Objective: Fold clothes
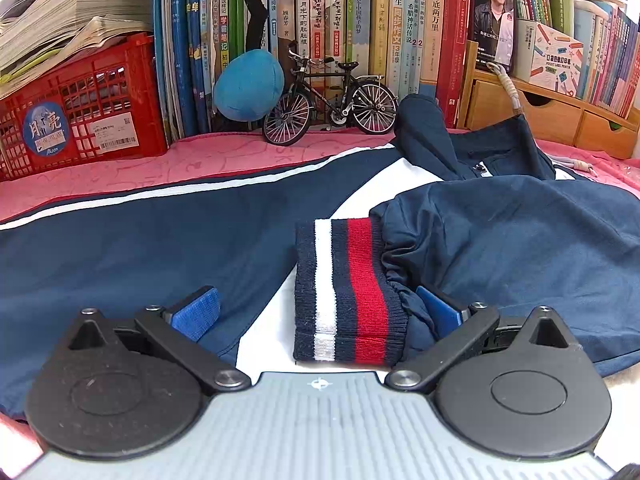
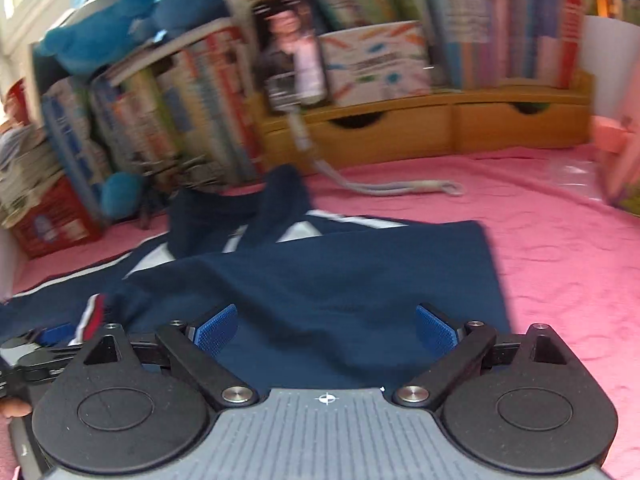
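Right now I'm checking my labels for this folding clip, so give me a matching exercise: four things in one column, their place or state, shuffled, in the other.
Things:
1. striped cuff
2. model bicycle
3. red crate
4. right gripper

Places or states:
A. under a stack of papers
B. upright against the books
C. between the open jaws of the left gripper
D. jaws open over navy fabric

Pairs: 1-C, 2-B, 3-A, 4-D

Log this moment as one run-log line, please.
stage: sleeve folded onto jacket | left gripper: open, striped cuff between pads | right gripper: open, empty, over navy fabric
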Demonstrator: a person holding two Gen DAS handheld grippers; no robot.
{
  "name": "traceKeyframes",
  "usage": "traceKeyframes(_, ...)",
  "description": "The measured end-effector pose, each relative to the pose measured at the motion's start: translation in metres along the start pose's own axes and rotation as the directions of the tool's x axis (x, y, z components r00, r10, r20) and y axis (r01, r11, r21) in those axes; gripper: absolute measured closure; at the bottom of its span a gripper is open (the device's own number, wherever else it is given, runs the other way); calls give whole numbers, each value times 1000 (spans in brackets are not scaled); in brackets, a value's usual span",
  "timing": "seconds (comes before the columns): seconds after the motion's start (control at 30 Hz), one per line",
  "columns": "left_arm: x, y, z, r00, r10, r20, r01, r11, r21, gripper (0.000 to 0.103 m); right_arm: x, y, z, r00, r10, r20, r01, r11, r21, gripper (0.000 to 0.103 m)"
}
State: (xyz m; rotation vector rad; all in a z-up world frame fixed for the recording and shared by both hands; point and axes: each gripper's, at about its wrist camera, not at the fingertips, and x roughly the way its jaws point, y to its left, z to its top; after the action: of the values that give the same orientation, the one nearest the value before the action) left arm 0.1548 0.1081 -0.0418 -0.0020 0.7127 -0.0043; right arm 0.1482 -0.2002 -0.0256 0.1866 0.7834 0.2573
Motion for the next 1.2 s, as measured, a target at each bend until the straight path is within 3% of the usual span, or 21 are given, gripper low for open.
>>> traceKeyframes(0.13, 0, 0, 1, 1000, -1, -1, 1, 1000, -1, 0, 47, 45, 1, 997, 55, -59, -58, 997, -43, 7)
traceKeyframes(0.27, 0, 0, 1, 1000, 0, -1, 0, 1000, -2, 0, 70, 52, -1, 999, -34, -42, 28, 992, -121, 3)
traceKeyframes(0.33, 0, 0, 1, 1000, 0, -1, 0, 1000, -2, 0, 72, 44, -1, 993, -118, -18, 113, 979, -170, 3)
traceKeyframes(0.5, 0, 0, 0, 1000, 0, -1, 0, 1000, -2, 0, 64, -11, 10, 962, -271, 18, 271, 957, -103, 0)
traceKeyframes(0.7, 0, 0, 0, 1000, 0, -2, 0, 1000, -2, 0, 50, -72, 22, 935, -355, 2, 355, 935, -16, 0)
traceKeyframes(0.9, 0, 1, 0, 1000, -1, -2, 1, 1000, -1, 0, 39, -116, 31, 874, -477, -88, 485, 860, 159, 0)
traceKeyframes(1.03, 0, 1, 0, 1000, -2, -3, 2, 1000, -1, 0, 26, -118, 31, 769, -616, -174, 639, 723, 265, 1)
traceKeyframes(1.1, 0, 1, 0, 1000, -1, -3, 1, 1000, -2, 0, 16, -103, 26, 795, -590, -141, 603, 744, 288, 1)
traceKeyframes(1.2, 1, 2, 0, 1000, -1, -3, 1, 1000, -3, 0, 13, -62, 22, 919, -390, -57, 392, 891, 230, 0)
